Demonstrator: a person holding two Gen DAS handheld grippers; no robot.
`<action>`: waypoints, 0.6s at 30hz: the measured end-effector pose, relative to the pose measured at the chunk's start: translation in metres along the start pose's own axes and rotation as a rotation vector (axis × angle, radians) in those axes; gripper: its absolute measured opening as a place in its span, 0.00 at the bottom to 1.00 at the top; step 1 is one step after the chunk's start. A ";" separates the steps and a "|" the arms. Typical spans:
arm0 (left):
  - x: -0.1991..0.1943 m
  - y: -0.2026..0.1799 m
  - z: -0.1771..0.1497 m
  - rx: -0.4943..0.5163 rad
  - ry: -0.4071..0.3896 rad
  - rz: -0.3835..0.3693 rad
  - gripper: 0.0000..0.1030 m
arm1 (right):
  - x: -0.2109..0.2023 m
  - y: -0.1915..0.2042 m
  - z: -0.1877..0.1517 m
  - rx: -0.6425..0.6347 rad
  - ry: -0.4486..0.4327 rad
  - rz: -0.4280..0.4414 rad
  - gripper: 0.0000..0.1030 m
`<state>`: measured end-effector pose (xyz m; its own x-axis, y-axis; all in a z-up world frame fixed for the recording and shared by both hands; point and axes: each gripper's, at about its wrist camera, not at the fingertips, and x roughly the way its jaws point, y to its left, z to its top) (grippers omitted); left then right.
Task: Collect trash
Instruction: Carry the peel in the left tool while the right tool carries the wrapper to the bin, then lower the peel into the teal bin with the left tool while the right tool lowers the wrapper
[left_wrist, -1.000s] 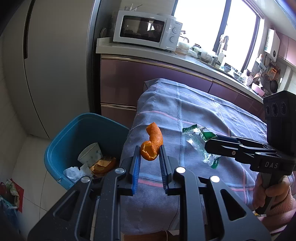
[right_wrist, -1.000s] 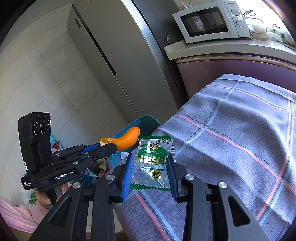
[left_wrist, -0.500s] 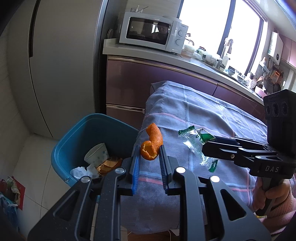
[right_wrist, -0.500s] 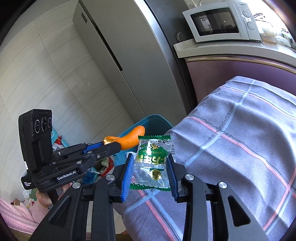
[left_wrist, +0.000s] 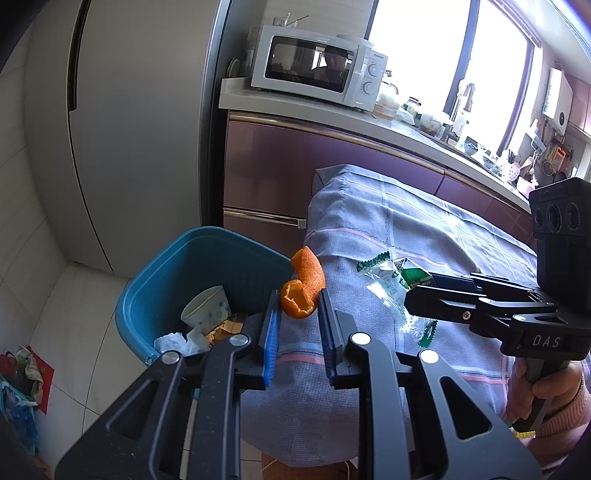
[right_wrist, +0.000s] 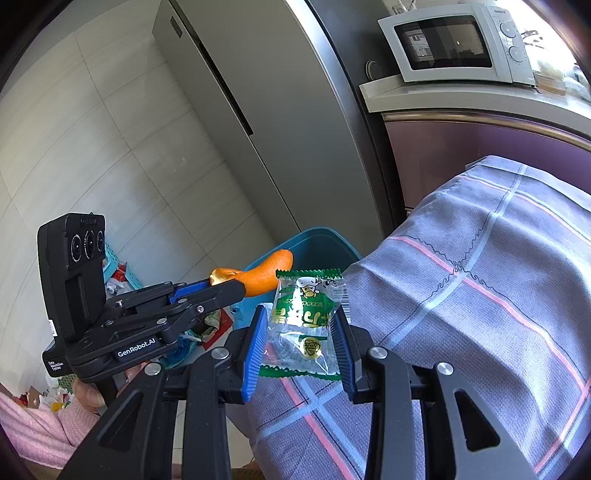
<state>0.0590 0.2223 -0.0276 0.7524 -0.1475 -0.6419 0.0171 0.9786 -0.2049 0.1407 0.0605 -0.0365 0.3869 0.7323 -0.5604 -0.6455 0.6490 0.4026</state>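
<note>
- Left gripper (left_wrist: 295, 325) is clamped on a curled orange peel (left_wrist: 303, 288), which stands up between the blue pads; it hangs at the near edge of the table (left_wrist: 424, 221), just right of the bin's rim.
- From the right wrist view the same left gripper (right_wrist: 225, 288) reaches in from the left, the orange peel (right_wrist: 266, 271) sticking out past its tips, in front of the bin.
- Blue trash bin (left_wrist: 207, 254) stands on the floor just left of the table, below and left of the peel. Inside lie a paper cup (left_wrist: 205, 308), crumpled white tissue (left_wrist: 177, 341) and some brown scraps.
- White microwave (left_wrist: 317, 70) sits on the kitchen counter behind the bin, beside a tall grey fridge (left_wrist: 140, 110).
- Checked purple cloth covers the table.
- Right gripper (right_wrist: 301, 336) is closed on a clear and green snack wrapper (right_wrist: 306, 317), pinched by its side edges above the table's corner.
- In the left wrist view that right gripper (left_wrist: 413, 291) comes in from the right, the snack wrapper (left_wrist: 391, 280) crumpled at its tips, near the peel but apart from it.
</note>
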 end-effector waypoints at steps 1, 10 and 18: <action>0.000 0.001 0.000 0.000 0.000 0.003 0.20 | 0.001 0.001 0.000 -0.001 0.002 0.001 0.32; -0.001 0.003 -0.001 -0.007 -0.003 0.019 0.20 | 0.010 0.007 0.003 -0.015 0.016 0.011 0.32; 0.001 0.010 -0.002 -0.020 0.001 0.023 0.20 | 0.017 0.013 0.004 -0.030 0.022 0.009 0.32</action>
<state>0.0586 0.2315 -0.0317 0.7520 -0.1249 -0.6473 -0.0138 0.9787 -0.2048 0.1414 0.0824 -0.0376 0.3667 0.7334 -0.5724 -0.6687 0.6355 0.3860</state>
